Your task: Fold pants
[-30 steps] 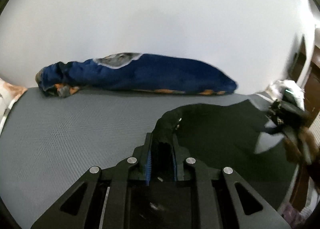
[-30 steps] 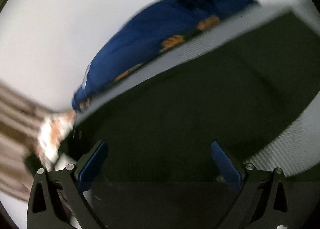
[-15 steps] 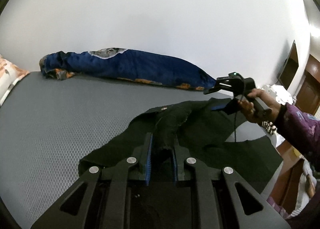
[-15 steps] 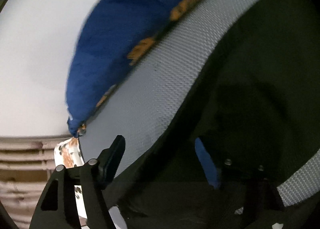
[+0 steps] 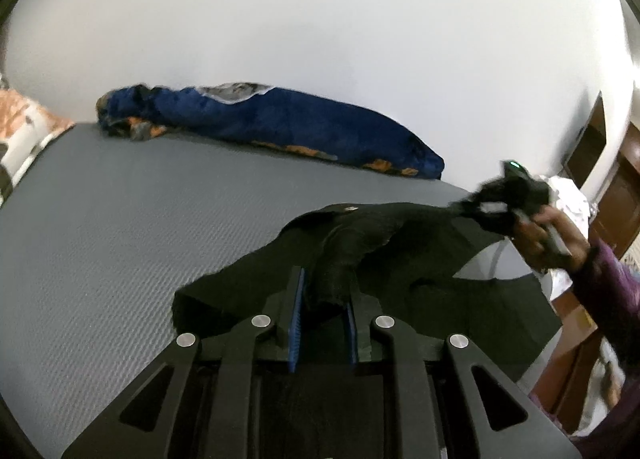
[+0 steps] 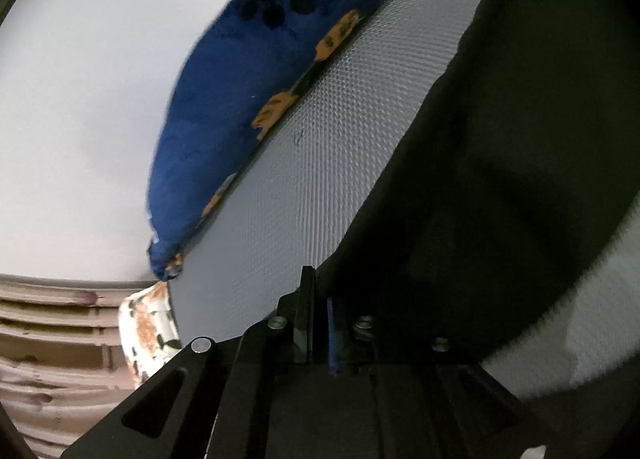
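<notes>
The black pants [image 5: 384,259] lie partly spread on the grey mattress [image 5: 120,227], bunched and lifted at two points. My left gripper [image 5: 324,291] is shut on a raised fold of the pants near the front. My right gripper [image 5: 500,207] shows at the right of the left wrist view, held in a hand and shut on another edge of the pants. In the right wrist view that gripper [image 6: 320,299] has its jaws nearly together on the dark cloth [image 6: 500,179], which fills the right half.
A rolled blue blanket [image 5: 272,127] with orange marks lies along the far edge by the white wall; it also shows in the right wrist view [image 6: 240,107]. A patterned pillow [image 5: 20,139] sits far left. A brown door [image 5: 616,199] stands at the right.
My right gripper has closed from wide open onto the pants edge and pulled it rightward. My left gripper has kept its hold on the fold while the pants spread out on the mattress.
</notes>
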Demonstrator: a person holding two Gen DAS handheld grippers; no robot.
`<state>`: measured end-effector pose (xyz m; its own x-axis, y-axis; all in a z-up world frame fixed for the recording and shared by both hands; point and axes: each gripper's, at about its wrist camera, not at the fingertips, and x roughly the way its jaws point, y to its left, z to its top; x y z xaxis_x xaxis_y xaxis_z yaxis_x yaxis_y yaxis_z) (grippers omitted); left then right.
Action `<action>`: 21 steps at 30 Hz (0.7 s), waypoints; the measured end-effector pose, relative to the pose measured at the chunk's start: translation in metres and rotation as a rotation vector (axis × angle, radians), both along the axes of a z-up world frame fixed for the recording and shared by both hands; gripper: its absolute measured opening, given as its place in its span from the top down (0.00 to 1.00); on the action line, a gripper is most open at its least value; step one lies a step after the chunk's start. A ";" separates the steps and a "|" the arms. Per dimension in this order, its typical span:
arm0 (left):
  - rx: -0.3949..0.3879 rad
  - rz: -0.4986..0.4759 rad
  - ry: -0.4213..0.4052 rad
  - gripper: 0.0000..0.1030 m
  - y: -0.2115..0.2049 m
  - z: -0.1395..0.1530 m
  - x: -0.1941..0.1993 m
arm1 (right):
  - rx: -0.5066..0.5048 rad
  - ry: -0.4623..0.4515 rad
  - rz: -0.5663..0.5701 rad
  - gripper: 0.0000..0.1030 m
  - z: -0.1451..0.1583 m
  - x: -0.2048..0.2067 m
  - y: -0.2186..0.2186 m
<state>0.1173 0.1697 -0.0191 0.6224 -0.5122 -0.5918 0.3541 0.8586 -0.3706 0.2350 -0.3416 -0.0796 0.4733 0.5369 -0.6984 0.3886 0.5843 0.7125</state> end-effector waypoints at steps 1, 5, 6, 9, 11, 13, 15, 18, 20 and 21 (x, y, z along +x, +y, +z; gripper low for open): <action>-0.002 0.005 0.008 0.82 0.004 0.000 -0.004 | 0.007 -0.014 -0.008 0.95 0.005 -0.017 -0.002; 0.034 0.002 0.012 0.81 0.007 0.002 -0.021 | 0.023 -0.031 -0.036 0.95 0.011 -0.079 0.002; 0.042 0.000 0.013 0.81 0.007 0.002 -0.025 | 0.025 -0.030 -0.043 0.95 0.010 -0.093 0.002; 0.066 -0.007 0.039 0.81 0.009 -0.006 -0.043 | 0.044 -0.023 -0.071 0.95 0.003 -0.136 0.000; 0.085 -0.007 0.055 0.80 0.010 -0.013 -0.053 | 0.054 -0.013 -0.088 0.95 -0.004 -0.165 0.003; 0.098 -0.005 0.075 0.80 0.010 -0.020 -0.061 | 0.050 -0.005 -0.093 0.95 -0.009 -0.184 0.008; 0.112 -0.006 0.093 0.80 0.011 -0.028 -0.069 | 0.056 0.003 -0.100 0.95 -0.016 -0.205 0.015; 0.146 -0.019 0.113 0.80 0.008 -0.038 -0.080 | 0.061 0.026 -0.109 0.95 -0.028 -0.228 0.021; 0.179 -0.036 0.118 0.80 0.004 -0.044 -0.086 | 0.066 0.044 -0.112 0.95 -0.037 -0.234 0.026; 0.203 -0.046 0.117 0.80 0.001 -0.047 -0.090 | 0.062 0.054 -0.112 0.95 -0.043 -0.238 0.028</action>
